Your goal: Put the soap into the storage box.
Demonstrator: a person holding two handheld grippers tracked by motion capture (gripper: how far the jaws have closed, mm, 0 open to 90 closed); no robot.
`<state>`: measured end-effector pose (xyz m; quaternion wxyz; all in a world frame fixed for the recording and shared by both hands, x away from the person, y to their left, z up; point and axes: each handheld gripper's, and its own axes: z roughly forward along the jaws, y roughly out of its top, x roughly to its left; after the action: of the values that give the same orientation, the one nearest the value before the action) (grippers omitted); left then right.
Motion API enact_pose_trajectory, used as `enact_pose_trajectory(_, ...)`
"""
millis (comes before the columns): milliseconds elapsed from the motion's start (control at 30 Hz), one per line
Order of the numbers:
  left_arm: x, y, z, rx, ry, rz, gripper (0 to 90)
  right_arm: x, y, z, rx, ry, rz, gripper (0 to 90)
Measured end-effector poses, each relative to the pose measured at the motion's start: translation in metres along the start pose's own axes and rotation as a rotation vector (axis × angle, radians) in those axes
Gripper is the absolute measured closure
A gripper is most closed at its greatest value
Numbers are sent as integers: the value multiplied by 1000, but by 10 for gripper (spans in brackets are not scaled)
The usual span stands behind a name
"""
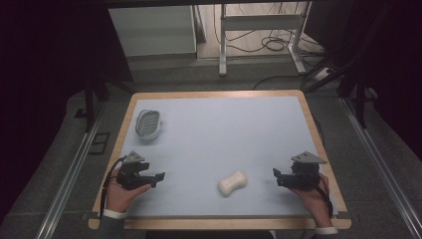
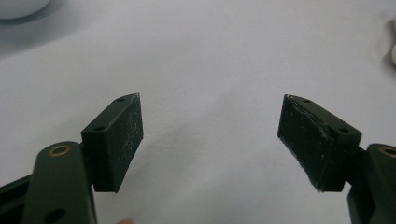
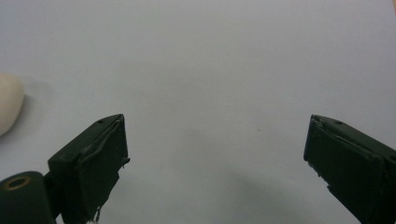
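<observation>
A cream, peanut-shaped bar of soap lies on the pale table near the front, between my two grippers. Its rounded end shows at the left edge of the right gripper view. A white oval soap dish with a ribbed grey insert sits at the far left of the table. My left gripper rests at the front left, open, with nothing between its jaws. My right gripper rests at the front right, open and empty, pointing toward the soap.
The table has a wooden rim around a pale blue-grey top. Beyond its far edge stand a white cabinet and a metal desk frame with cables on the floor. Dark curtains hang at both sides.
</observation>
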<state>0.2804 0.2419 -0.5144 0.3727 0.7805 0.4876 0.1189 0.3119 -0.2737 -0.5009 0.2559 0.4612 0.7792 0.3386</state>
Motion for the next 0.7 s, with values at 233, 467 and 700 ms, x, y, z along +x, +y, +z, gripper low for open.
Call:
enact_pose_trajectory(233,2,-2,-4,-3,12,-7,225,2,4,-7,-19,16,-24,73)
enact_pose_trajectory(467,-2,-2,-5,-1,11,-6,233,2,3,-9,-16,22,-34,77)
enact_pose_trajectory(700,-13,3,-12,17,6,12,235,-6,3,-13,-39,26,-14,78)
